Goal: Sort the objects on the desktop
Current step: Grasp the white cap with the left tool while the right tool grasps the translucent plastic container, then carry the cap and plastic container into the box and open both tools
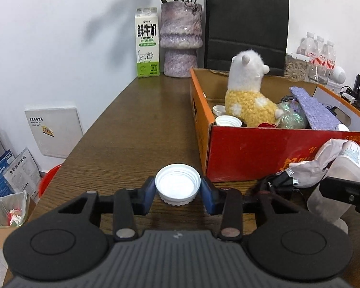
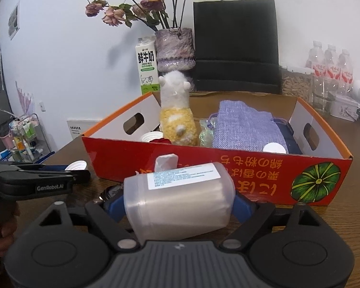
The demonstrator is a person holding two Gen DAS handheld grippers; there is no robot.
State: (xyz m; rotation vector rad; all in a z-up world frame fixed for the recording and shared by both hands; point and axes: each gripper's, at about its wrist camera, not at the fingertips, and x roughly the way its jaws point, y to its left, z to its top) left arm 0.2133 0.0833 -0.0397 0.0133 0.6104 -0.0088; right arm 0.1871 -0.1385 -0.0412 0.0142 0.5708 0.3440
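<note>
The translucent bottle hides both right fingertips. The label's print is too small to read. The red box is cut off at the picture's right edge.

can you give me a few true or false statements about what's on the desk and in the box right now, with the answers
1. The white cap between the left gripper jaws lies with its open side up. True.
2. The plush toy stands on the table outside the red box. False: it stands inside the box.
3. The right gripper has a translucent bottle between its jaws. True.
4. The milk carton is inside the box. False: it stands on the table by the wall, beside the vase.
5. A purple knitted pouch lies in the box. True.
</note>
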